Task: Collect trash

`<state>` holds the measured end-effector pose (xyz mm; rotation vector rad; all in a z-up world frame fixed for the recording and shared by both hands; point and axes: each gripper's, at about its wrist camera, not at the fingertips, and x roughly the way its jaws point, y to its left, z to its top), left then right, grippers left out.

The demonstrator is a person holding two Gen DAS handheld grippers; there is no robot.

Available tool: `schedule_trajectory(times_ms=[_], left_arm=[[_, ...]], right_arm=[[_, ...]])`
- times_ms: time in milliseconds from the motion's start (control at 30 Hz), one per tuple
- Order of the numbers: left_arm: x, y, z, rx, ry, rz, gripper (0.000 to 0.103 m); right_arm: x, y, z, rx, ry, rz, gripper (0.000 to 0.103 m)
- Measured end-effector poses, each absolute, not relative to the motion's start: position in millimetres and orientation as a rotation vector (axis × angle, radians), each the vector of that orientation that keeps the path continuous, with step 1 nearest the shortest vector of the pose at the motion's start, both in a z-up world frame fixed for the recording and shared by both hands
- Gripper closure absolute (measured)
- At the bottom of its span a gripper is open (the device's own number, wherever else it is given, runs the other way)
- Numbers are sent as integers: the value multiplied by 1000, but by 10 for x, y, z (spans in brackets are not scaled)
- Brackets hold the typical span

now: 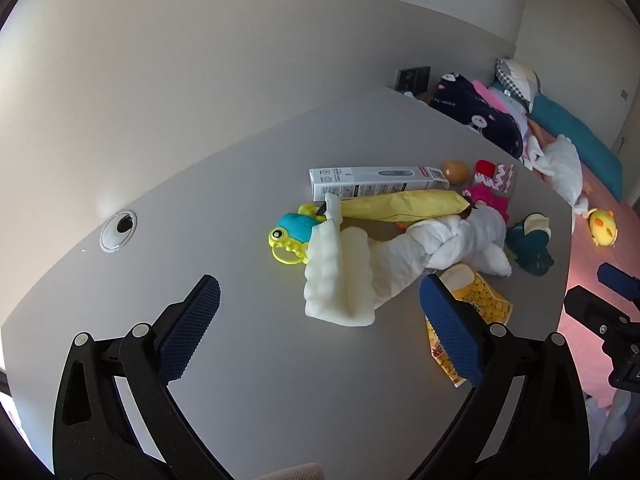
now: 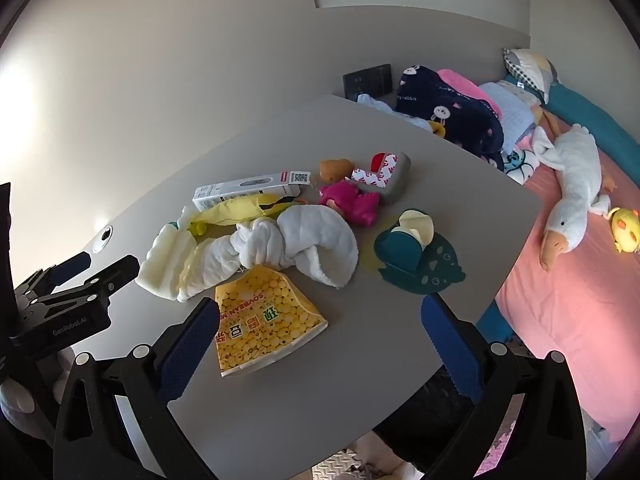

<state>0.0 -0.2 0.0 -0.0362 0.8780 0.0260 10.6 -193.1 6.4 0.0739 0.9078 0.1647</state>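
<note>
Yellow snack bag (image 2: 264, 330) between right gripper (image 2: 320, 330) fingers (untouched).

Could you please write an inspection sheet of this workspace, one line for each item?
Surface: grey table, cable hole at its far side.
Job's things: yellow snack bag, white box, yellow wrapper.
Clutter: knotted white towel, pink doll, frog rattle, teal mat.
Grippers: left gripper and right gripper open, empty.
Cables: nothing seen.
Surroundings: pink bed with goose plush.
</note>
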Motion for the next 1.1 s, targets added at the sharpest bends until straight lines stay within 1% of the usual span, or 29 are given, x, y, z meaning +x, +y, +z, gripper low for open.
schedule_trajectory(times_ms=[1100], left_arm=[[49, -11, -23, -53, 898, 26, 7]], right_arm=[[183, -1950, 29, 70, 926, 159, 3]])
